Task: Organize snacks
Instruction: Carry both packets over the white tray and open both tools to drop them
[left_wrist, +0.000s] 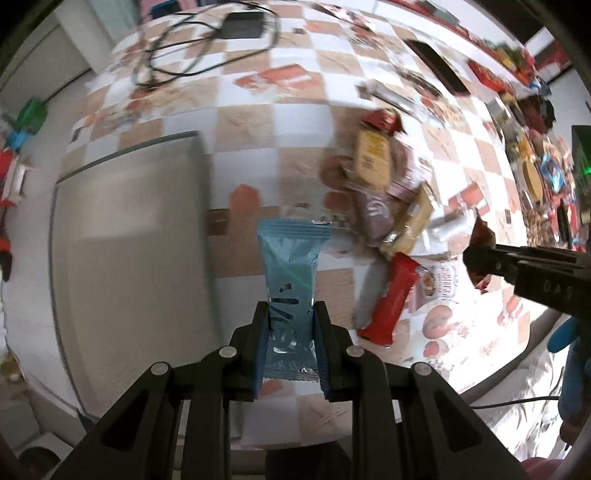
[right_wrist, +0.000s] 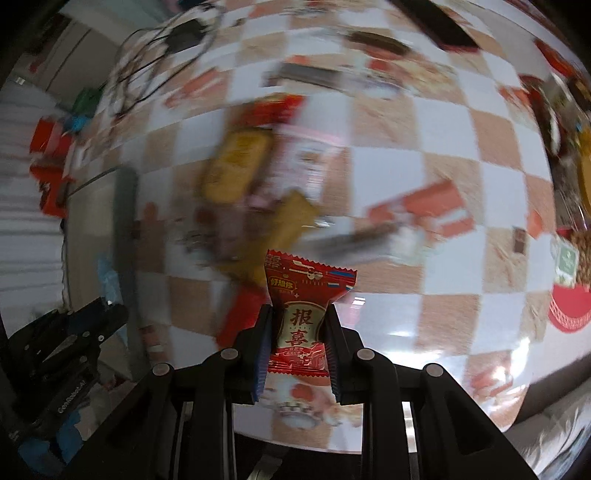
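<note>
Checkered orange-and-white tablecloth (left_wrist: 295, 122) fills both views, with what looks like a blurred heap of wrapped snacks (left_wrist: 384, 192) at centre. Low in the left wrist frame, the left gripper (left_wrist: 291, 310) clamps a light blue foil snack packet (left_wrist: 291, 266). Bottom centre of the right wrist frame, the right gripper (right_wrist: 300, 314) pinches a red candy wrapper with Chinese characters (right_wrist: 304, 310). A grey rectangular tray (left_wrist: 129, 251) sits left.

Snack pile (right_wrist: 251, 192) blurred, its wrappers unreadable.
</note>
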